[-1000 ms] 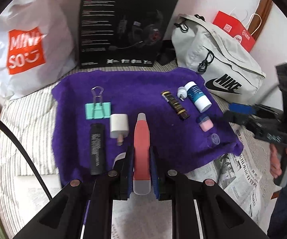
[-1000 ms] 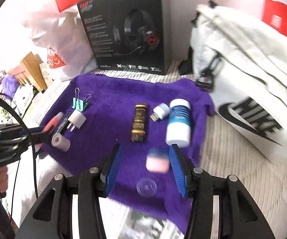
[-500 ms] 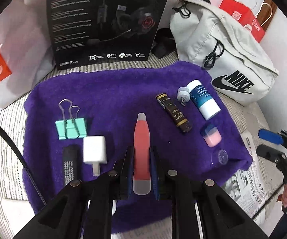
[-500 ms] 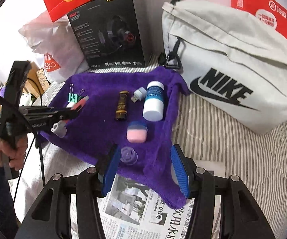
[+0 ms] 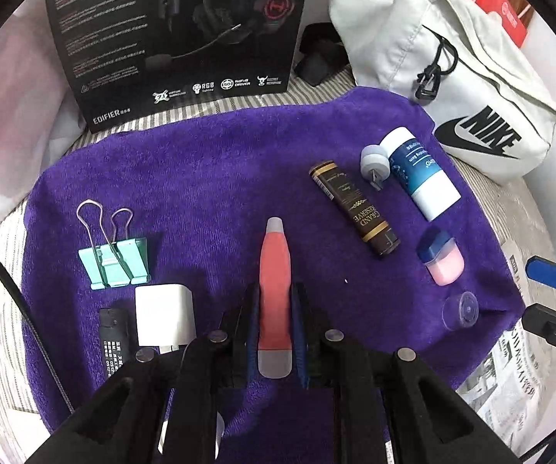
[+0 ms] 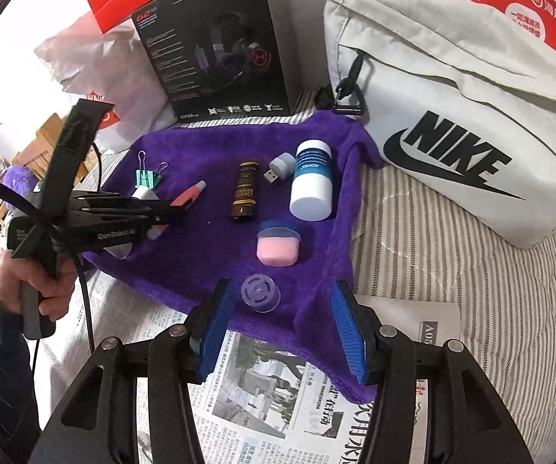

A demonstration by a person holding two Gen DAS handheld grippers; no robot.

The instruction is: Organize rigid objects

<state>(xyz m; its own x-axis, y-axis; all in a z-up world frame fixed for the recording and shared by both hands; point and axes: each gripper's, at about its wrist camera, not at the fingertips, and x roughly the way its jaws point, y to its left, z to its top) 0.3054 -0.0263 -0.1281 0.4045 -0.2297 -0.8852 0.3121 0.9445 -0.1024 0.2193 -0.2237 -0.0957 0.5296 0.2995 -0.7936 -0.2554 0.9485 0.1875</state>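
Note:
My left gripper is shut on a coral-red pen-shaped tool with grey ends, held low over the purple towel; it also shows in the right wrist view, left gripper. My right gripper stands open at the towel's near edge, with a clear plastic cap lying just inside its left finger. On the towel lie a pink jar, a blue-and-white bottle, a brown tube, a grey USB plug, a teal binder clip, a white charger and a black lighter.
A black headset box stands behind the towel, and a white Nike bag lies at the back right. Newspaper covers the striped bedding in front. A hand holds the left gripper's handle. White shopping bags sit at the left.
My left gripper has carried the red tool forward and lower over the towel. The pink jar, between the right fingers a second ago, now lies on the towel ahead of them.

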